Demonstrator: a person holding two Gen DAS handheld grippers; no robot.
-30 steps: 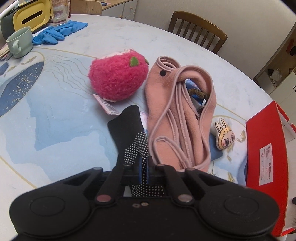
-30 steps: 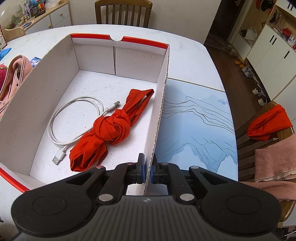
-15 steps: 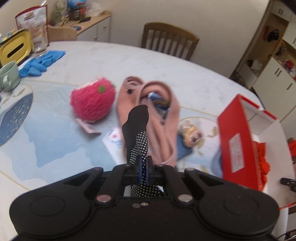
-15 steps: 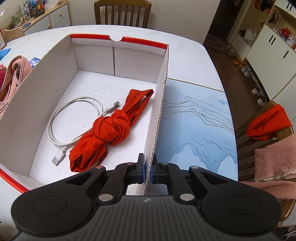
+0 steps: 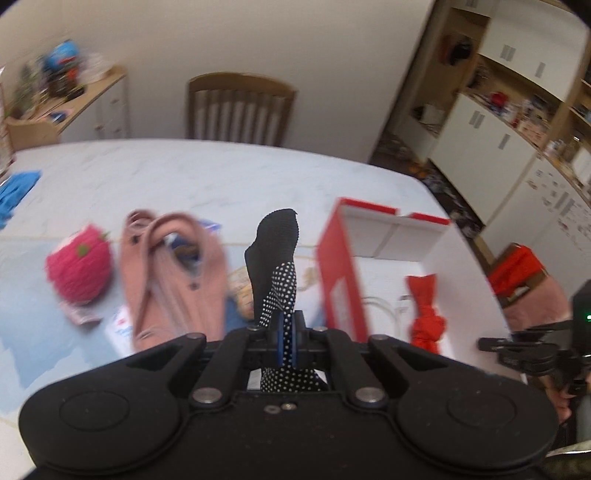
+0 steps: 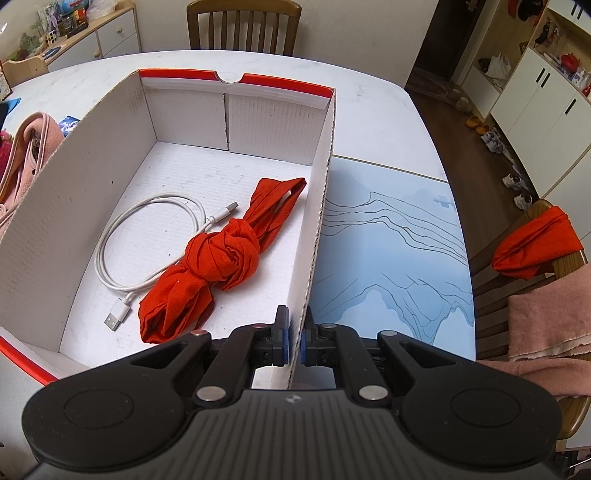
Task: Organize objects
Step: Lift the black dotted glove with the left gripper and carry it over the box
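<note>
My left gripper [image 5: 287,332] is shut on a black sock with white dots [image 5: 275,258] and holds it up above the table, left of the red-and-white box [image 5: 341,280]. My right gripper [image 6: 293,332] is shut on the right wall of the box [image 6: 317,236]. Inside the box lie a knotted red cloth [image 6: 221,254] and a coiled white USB cable [image 6: 147,240]. On the table left of the box lie a pink fabric pouch [image 5: 173,273], a fuzzy pink plush ball [image 5: 79,267] and a small doll figure [image 5: 242,291], partly hidden by the sock.
A blue-patterned mat [image 6: 399,251] covers the table right of the box. Wooden chairs stand at the far side [image 6: 243,26] and at the right, the latter draped with red cloth [image 6: 535,243] and a pink towel [image 6: 546,325]. Blue gloves [image 5: 14,192] lie far left.
My left gripper has risen and swung right with the sock, so the box now shows in its view. My right gripper has stayed clamped on the box wall.
</note>
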